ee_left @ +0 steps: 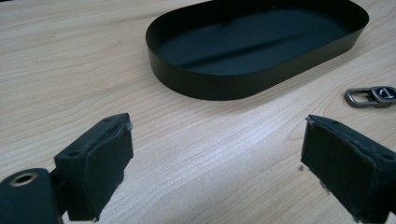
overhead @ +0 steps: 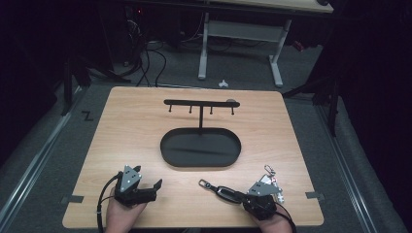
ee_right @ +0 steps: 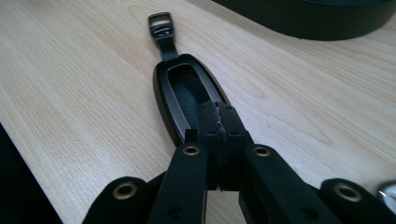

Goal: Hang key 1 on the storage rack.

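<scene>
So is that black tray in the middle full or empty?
Empty. The tray shows a bare black floor in the high view and the left gripper view; the key fob lies outside it on the table.

Object: a flat, black, elongated oval key fob [ee_right: 187, 95] with a grey inner rim, a short strap and a small grey metal buckle [ee_right: 160, 23].
Pose: laid flat, buckle end pointed away from the near edge.
Place: on the light wooden table [overhead: 131, 126], near its front edge, toward the right corner.
</scene>
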Motion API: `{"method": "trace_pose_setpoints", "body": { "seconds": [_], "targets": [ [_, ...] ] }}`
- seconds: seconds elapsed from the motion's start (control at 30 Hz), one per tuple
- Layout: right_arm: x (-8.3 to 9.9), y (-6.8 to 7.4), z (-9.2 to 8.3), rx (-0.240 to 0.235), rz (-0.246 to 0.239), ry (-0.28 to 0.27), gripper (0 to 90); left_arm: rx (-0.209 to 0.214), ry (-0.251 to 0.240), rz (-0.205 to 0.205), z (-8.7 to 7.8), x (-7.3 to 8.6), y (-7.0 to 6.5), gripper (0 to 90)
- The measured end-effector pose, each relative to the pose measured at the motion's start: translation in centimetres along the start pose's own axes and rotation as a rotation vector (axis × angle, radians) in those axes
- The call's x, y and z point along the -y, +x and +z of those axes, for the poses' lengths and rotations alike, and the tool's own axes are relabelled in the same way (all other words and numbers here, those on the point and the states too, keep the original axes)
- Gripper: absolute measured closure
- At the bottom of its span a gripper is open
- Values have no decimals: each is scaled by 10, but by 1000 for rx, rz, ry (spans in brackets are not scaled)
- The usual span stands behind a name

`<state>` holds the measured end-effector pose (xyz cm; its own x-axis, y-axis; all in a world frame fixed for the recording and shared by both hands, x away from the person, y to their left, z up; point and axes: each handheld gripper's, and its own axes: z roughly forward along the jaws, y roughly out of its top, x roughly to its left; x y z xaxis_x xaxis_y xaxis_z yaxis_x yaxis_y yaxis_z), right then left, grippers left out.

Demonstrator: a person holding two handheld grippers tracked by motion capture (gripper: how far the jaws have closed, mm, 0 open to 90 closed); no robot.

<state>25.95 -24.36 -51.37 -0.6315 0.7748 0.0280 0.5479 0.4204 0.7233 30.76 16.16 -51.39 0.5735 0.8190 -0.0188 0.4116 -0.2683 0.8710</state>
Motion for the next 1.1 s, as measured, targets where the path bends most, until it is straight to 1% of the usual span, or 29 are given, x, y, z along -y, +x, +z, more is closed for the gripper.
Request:
{"method": "trace_pose_setpoints", "body": {
  "seconds": [0.07,0.17,0.2,0.23,0.37,0.57,0.73,0.8,0.83,0.9,1.0,1.03,1.1],
  "targets": [
    [2,-3,-3,9,16,-2,900,8,-5,-2,1,-1,0,95],
    [4,-6,-6,22,22,-4,900,15,-5,1,3,-3,0,96],
    [7,-10,-9,33,33,-6,900,24,-8,4,6,-4,-1,96],
    [7,-10,-9,33,33,-6,900,24,-8,4,6,-4,-1,97],
    [15,-14,-17,49,57,-4,900,42,-15,16,13,-9,-4,99],
    [20,-13,-23,55,71,-2,900,56,-25,21,18,-13,-8,101],
    [21,-11,-25,56,69,-2,900,58,-30,21,18,-14,-8,103],
    [20,-10,-26,57,68,-12,895,57,-29,21,18,-14,-8,104],
    [18,-10,-28,61,66,-27,871,57,-28,22,18,-14,-8,107],
    [16,-12,-29,64,68,-38,850,53,-25,21,16,-13,-8,111],
    [11,-14,-29,65,62,-45,803,40,-31,20,10,-9,-5,118],
    [11,-14,-29,65,62,-45,803,40,-31,20,10,-9,-5,119],
    [4,-17,-26,71,65,-53,760,32,-30,16,5,-6,-3,119]
  ]
}}
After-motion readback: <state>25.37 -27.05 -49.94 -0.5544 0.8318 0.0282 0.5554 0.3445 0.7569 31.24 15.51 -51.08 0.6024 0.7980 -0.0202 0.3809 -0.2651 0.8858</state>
